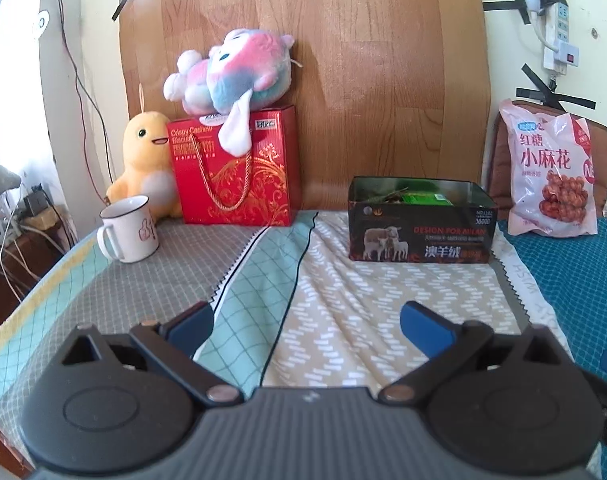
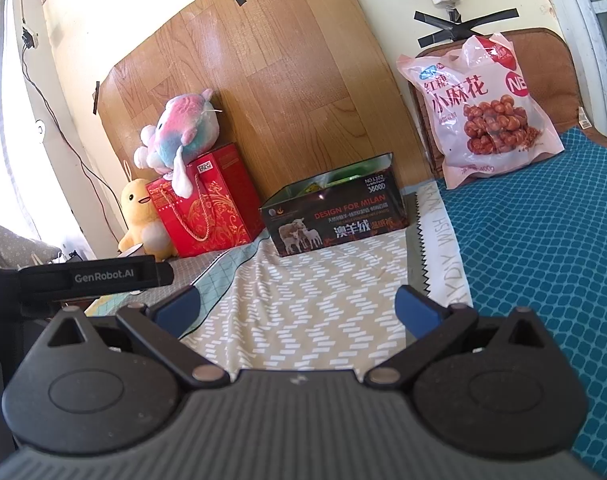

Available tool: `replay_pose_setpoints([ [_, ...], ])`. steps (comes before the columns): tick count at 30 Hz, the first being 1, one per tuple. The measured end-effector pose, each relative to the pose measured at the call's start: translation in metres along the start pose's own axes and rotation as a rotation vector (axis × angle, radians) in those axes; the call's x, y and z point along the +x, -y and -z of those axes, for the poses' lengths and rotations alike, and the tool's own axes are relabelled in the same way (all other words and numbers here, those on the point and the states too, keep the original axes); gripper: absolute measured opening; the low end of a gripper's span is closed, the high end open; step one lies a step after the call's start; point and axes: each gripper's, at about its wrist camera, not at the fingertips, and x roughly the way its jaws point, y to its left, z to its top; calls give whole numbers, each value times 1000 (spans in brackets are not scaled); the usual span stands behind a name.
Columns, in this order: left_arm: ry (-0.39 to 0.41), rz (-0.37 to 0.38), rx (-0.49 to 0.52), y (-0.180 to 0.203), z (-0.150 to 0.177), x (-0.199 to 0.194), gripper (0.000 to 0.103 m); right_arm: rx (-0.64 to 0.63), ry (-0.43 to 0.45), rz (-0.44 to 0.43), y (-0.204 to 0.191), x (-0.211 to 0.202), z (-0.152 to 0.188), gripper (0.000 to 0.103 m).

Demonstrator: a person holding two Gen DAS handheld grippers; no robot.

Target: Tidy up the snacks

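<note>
A dark open tin box (image 1: 419, 228) (image 2: 335, 216) printed with sheep stands at the back of the table, with green snack packets (image 1: 425, 199) inside. A pink bag of fried dough twists (image 1: 551, 168) (image 2: 483, 108) leans upright at the far right on the blue cloth. My left gripper (image 1: 307, 320) is open and holds nothing, hovering over the patchwork cloth well short of the box. My right gripper (image 2: 295, 304) is also open with nothing between its fingers, in front of the box. The left gripper's body (image 2: 95, 276) shows at the left in the right wrist view.
A red gift bag (image 1: 235, 168) (image 2: 207, 204) stands at the back left with a pastel plush (image 1: 227, 76) on top. A yellow plush duck (image 1: 147, 160) and a white mug (image 1: 127, 228) sit beside it. A wooden board (image 1: 343, 60) backs the table. A power strip (image 1: 559, 28) hangs on the wall.
</note>
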Motion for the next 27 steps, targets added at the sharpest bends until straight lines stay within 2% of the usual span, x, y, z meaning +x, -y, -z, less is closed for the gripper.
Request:
replay_pose_setpoints([
  [9,-14,-39,26,2,3,3,103,0,0,-1,0,0,0,103],
  [27,-44,-38,42,3,7,9,103,21,-1,0,2,-1,1,103],
])
